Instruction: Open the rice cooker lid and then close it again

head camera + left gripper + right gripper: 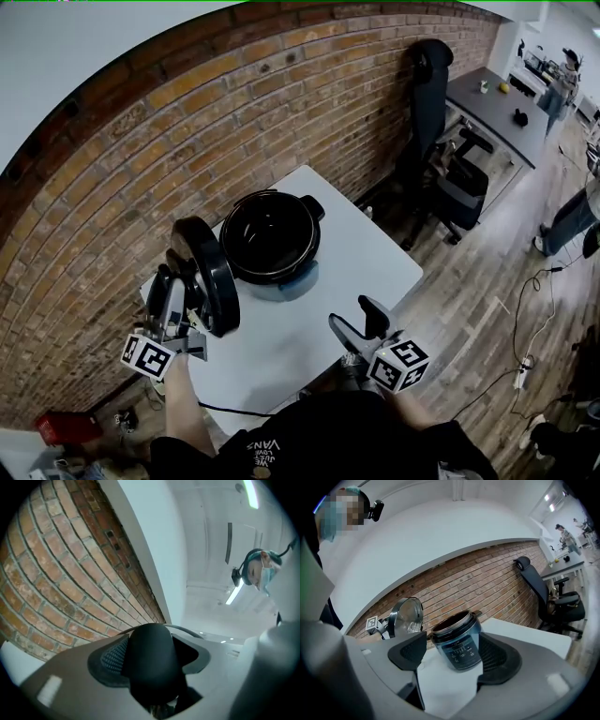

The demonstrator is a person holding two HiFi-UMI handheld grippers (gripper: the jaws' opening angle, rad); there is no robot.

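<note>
The rice cooker (272, 239) stands open on the white table (375, 253), and its dark inner pot shows. Its round black lid (208, 277) is off the pot, held up on edge to the left of it. My left gripper (185, 281) is shut on the lid's black knob (152, 663), which fills the gap between its jaws. My right gripper (359, 317) is open with nothing between its fingers and hovers at the table's front edge. In the right gripper view the cooker (457, 644) stands beyond those jaws, with the lid's shiny underside (407, 616) to its left.
A brick wall (187, 122) runs close behind the table. A black office chair (441, 141) and a grey desk (497, 103) stand to the right. Cables lie on the wooden floor (525, 356). A red object (66, 427) sits low at the left.
</note>
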